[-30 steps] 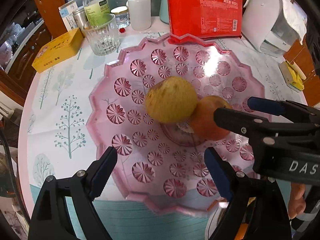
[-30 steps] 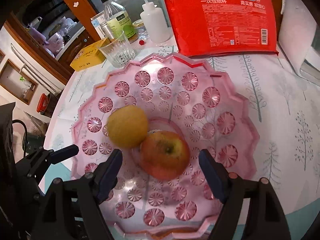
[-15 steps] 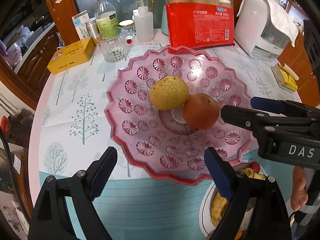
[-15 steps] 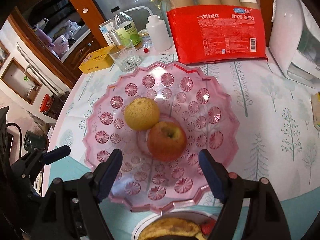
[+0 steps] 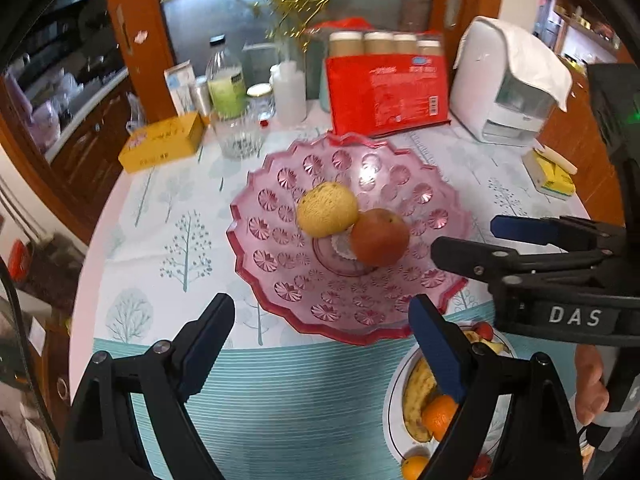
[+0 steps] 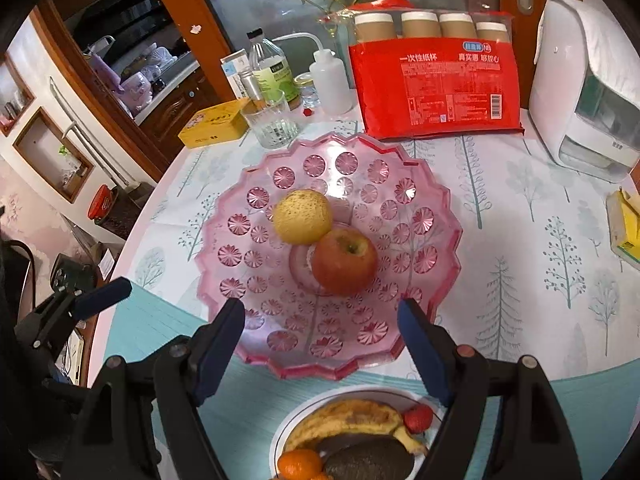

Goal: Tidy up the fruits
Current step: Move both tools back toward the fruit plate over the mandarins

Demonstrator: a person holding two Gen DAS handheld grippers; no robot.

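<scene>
A pink glass fruit dish holds a yellow pear and a red apple, touching each other near its centre. A white plate near the front edge carries a banana, an orange, a dark avocado and a strawberry. My left gripper is open and empty, above the table in front of the dish. My right gripper is open and empty, above the dish's near rim.
At the back stand a red pack of paper cups, a white appliance, a drinking glass, bottles, and a yellow box. A yellow packet lies at the right edge.
Both grippers have pulled back and up from the dish, open and empty. The white plate of fruit has come into view at the front.
</scene>
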